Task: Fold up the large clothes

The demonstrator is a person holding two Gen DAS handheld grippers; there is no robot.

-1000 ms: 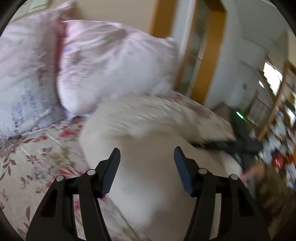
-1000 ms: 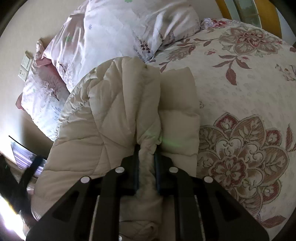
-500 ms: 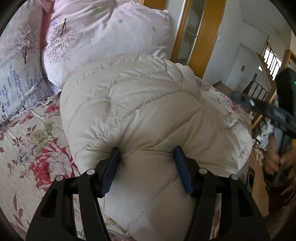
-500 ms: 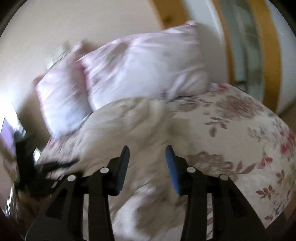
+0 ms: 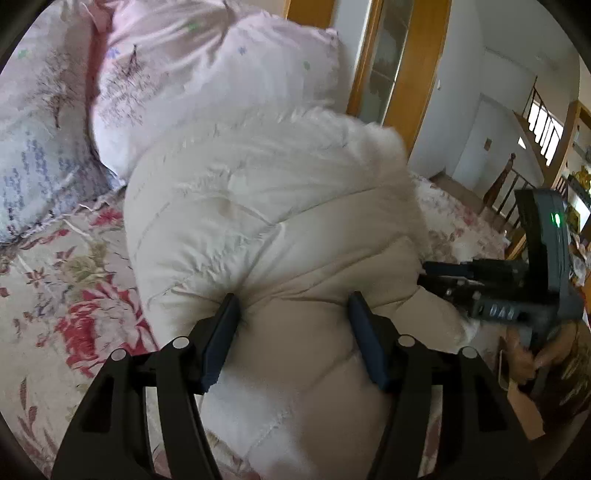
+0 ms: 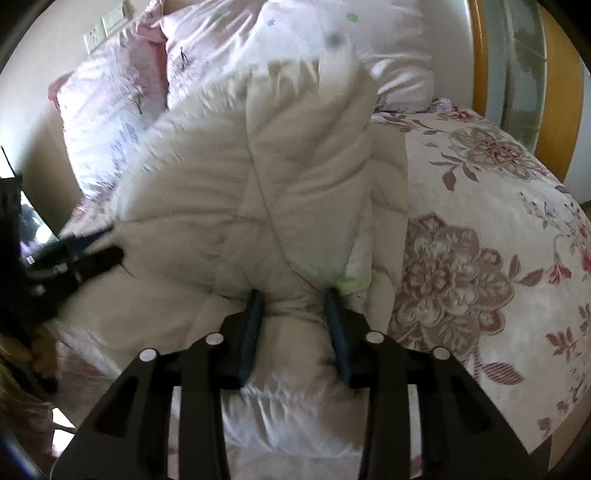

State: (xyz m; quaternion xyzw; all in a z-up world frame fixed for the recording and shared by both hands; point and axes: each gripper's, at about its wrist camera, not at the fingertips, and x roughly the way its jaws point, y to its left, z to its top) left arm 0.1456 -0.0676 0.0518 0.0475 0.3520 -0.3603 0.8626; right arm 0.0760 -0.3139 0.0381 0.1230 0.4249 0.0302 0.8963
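Observation:
A cream quilted puffer jacket (image 5: 273, 206) lies bunched on a floral bedspread (image 5: 55, 288); it also shows in the right wrist view (image 6: 251, 192). My left gripper (image 5: 293, 306) is open, its jaws wide on either side of a thick fold of the jacket. My right gripper (image 6: 293, 295) has its jaws partly closed around a bunched fold of the jacket. The right gripper shows at the right of the left wrist view (image 5: 498, 280), against the jacket's edge. The left gripper appears at the left of the right wrist view (image 6: 74, 258).
Two pink and lilac pillows (image 5: 192, 77) lean at the head of the bed, just behind the jacket. A wooden door frame (image 5: 417, 66) stands beyond the bed. A wall socket plate (image 6: 105, 26) is above the pillows. The bedspread (image 6: 480, 229) stretches right of the jacket.
The right gripper, shut on the jacket a second ago, let go and swung, and now its jaws close on a new fold. The left gripper pushed forward into the jacket, jaws still wide.

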